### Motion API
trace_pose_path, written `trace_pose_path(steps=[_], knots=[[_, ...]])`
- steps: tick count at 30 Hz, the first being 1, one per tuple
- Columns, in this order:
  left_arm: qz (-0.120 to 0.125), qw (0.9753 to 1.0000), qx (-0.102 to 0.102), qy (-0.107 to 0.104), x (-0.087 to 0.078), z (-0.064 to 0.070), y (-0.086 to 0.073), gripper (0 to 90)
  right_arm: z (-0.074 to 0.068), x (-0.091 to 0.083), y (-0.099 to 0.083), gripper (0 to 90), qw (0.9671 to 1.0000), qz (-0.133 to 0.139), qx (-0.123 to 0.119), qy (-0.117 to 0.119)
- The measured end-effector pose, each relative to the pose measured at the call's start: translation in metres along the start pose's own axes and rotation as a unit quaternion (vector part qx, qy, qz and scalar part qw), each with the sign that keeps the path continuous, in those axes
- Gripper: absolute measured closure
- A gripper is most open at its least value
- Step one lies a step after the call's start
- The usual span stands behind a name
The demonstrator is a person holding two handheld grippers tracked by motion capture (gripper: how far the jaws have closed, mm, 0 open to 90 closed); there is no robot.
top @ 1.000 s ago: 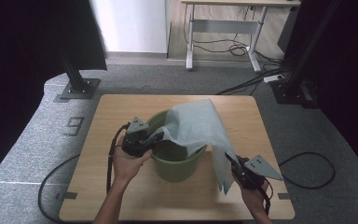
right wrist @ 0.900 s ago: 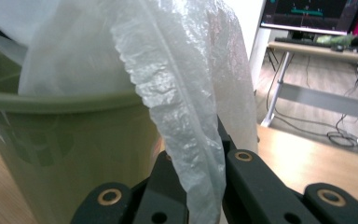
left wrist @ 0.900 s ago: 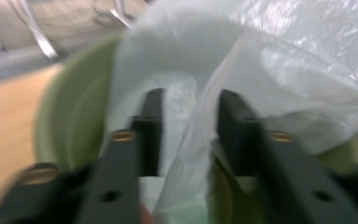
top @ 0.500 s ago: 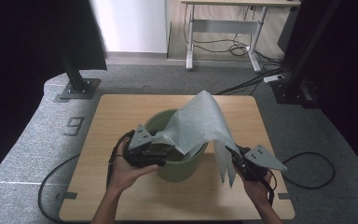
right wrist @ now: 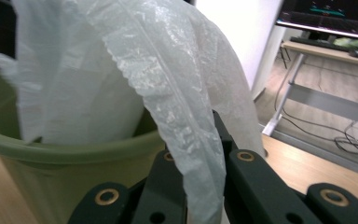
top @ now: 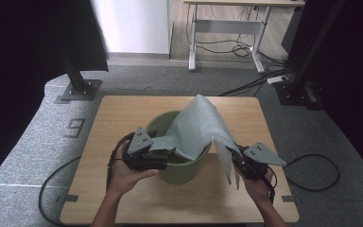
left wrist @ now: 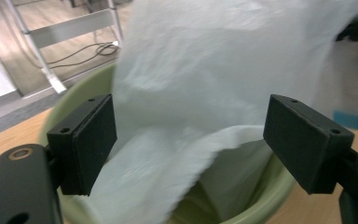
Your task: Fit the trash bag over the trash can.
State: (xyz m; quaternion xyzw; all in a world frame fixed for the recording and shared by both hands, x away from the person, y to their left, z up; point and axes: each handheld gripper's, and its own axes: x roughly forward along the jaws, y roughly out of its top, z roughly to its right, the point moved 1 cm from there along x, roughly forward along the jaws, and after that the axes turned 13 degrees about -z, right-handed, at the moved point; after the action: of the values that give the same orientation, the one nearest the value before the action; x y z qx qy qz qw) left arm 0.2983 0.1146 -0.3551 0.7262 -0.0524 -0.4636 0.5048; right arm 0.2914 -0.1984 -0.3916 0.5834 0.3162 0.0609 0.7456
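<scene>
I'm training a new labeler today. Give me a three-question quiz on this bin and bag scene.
1. True or false: the left gripper is clamped on the bag.
2. What does the right gripper hold? A) the bin's rim B) the bag C) a cable
3. Fill in: the green bin stands on the wooden ____.

Key: 1 false, its jaws stand open around the bag; 2 B; 3 table.
</scene>
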Motion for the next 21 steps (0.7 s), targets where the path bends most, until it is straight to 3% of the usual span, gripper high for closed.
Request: trace_pose_path(steps=[6,11,21], knots=[[-0.002,0.9995,0.028,-0.014,0.007,0.022,0.009,16.3,-0.011,0.007,0.008,86.7,0.9999,-0.002,-0.01,0.008],[-0.002,0.9991,0.035,-0.023,0.013,0.031,0.014,16.9,-0.018,0.011,0.011,86.2,0.9997,-0.006,-0.023,0.004],[-0.013,0.9995,-0.024,-0.017,0.028,0.02,0.018,31.9,-0.021,0.012,0.01,86.2,0.9996,-0.007,-0.023,0.011]])
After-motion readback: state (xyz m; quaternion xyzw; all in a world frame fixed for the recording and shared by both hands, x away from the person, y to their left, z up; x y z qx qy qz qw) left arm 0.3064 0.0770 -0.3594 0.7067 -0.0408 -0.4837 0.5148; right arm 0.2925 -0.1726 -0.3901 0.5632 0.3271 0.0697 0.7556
